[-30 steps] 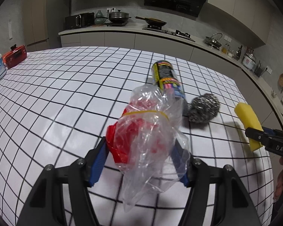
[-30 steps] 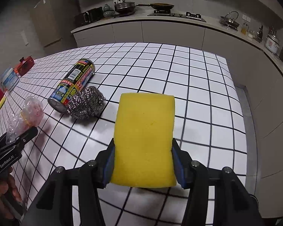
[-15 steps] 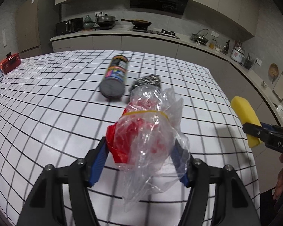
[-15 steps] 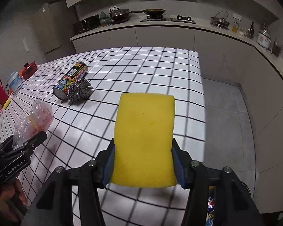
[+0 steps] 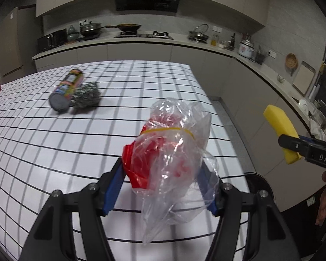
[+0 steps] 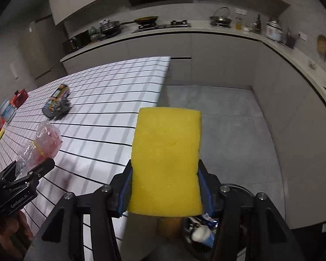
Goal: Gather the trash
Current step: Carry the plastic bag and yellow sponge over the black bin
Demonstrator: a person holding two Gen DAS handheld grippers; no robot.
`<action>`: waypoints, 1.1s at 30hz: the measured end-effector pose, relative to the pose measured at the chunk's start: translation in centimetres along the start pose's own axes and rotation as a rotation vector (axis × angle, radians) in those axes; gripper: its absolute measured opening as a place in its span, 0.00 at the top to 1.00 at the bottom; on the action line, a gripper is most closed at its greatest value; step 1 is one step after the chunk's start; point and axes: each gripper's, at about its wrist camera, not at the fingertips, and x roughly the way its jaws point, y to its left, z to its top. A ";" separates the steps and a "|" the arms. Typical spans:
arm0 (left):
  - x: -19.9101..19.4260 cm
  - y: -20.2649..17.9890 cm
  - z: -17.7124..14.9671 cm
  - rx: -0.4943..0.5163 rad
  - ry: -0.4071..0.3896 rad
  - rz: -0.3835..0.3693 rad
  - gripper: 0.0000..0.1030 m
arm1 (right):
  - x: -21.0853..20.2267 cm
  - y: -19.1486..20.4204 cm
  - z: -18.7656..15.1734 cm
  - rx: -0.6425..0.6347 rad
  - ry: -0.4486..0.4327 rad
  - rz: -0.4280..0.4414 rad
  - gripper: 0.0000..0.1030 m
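My left gripper (image 5: 163,178) is shut on a clear plastic bag (image 5: 171,148) with red scraps inside, tied by a yellow band, held above the table's right end. My right gripper (image 6: 165,182) is shut on a yellow sponge (image 6: 166,163) and holds it beyond the table edge, above a round trash bin (image 6: 206,232) with several items in it. The sponge also shows in the left wrist view (image 5: 280,130), and the bag shows in the right wrist view (image 6: 41,145). A tin can (image 5: 66,90) lies on its side on the table, touching a steel wool ball (image 5: 85,97).
The table (image 5: 54,152) has a white, black-gridded cloth. Its right edge drops to grey floor (image 6: 228,130). The bin's dark rim (image 5: 260,184) shows beside the table. A red box (image 6: 20,96) and a blue-white tub (image 6: 7,111) sit far left. Kitchen counters line the back.
Both grippers have swung to the right, towards the table's end. The sponge has passed beyond the table edge and now hangs over the bin. The bag has followed. Both grips are unchanged.
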 end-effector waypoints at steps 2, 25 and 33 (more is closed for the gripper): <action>0.0 -1.8 -0.5 0.013 0.003 -0.018 0.37 | -0.9 -2.0 -0.6 0.018 -0.001 -0.021 0.46; 5.3 -21.0 -7.8 0.089 0.181 -0.196 0.37 | -1.5 -19.0 -11.3 -0.007 0.144 -0.129 0.46; 8.6 -23.3 -10.7 0.032 0.280 -0.170 0.37 | 3.8 -20.3 -14.3 -0.118 0.245 -0.104 0.46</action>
